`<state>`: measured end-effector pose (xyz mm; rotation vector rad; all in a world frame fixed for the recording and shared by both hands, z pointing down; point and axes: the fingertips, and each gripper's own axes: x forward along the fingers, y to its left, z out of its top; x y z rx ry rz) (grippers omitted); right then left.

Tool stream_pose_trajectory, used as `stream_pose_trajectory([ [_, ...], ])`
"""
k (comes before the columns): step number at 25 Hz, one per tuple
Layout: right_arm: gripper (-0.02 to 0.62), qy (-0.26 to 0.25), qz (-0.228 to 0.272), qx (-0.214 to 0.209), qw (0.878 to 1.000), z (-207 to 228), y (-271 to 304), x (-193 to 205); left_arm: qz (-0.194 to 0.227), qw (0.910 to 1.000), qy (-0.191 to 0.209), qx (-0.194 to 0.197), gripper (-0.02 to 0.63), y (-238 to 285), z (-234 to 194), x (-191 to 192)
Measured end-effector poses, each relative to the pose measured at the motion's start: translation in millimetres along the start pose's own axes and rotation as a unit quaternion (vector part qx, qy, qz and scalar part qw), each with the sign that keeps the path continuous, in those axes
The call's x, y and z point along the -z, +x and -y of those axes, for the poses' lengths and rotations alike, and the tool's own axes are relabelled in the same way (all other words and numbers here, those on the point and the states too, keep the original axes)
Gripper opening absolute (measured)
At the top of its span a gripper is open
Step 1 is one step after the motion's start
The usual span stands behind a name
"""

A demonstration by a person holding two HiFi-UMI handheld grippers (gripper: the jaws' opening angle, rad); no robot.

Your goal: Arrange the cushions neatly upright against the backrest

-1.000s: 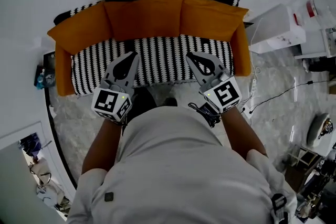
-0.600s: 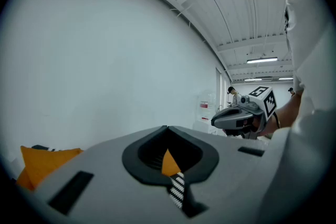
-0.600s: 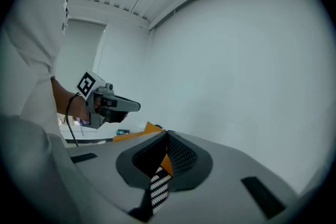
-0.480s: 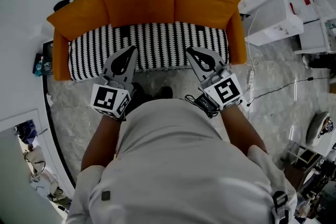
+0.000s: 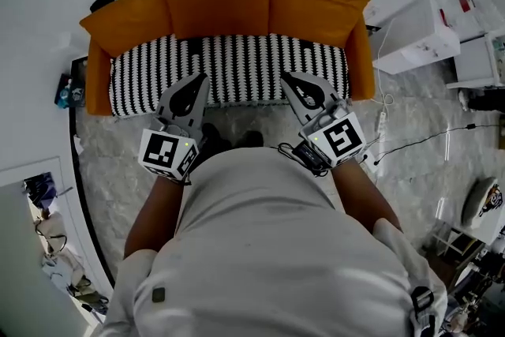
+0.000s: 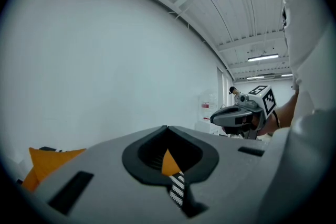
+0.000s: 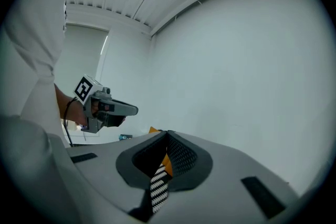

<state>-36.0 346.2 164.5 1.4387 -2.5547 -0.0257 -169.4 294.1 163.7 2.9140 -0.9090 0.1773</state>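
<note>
Three orange cushions [image 5: 217, 5] stand upright side by side against the backrest of a black-and-white striped sofa [image 5: 229, 67], with orange side pieces [image 5: 97, 83] at each end. My left gripper [image 5: 200, 79] is shut and empty, its tips over the front part of the seat. My right gripper [image 5: 286, 77] is also shut and empty, level with it to the right. In the left gripper view the shut jaws [image 6: 167, 128] frame a sliver of orange and stripes, and the right gripper [image 6: 242, 114] shows beyond. The right gripper view shows its shut jaws [image 7: 167, 134] and the left gripper [image 7: 105, 107].
A white cabinet [image 5: 414, 35] stands right of the sofa. A power strip with cable [image 5: 381, 122] lies on the marble floor [image 5: 118, 162]. A blue object [image 5: 65, 91] sits by the sofa's left end. A white wall is behind the sofa.
Both grippers have drawn back from the middle of the seat toward its front edge, staying shut. The cushions have not moved.
</note>
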Motion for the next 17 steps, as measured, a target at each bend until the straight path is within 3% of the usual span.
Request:
stream_pose_trajectory([
  [17, 0.026, -0.002, 0.010, -0.007, 1.000, 8.2, -3.5, 1.6, -0.006, 0.9999, 0.000, -0.016, 0.009, 5.2, 6.9, 8.4],
])
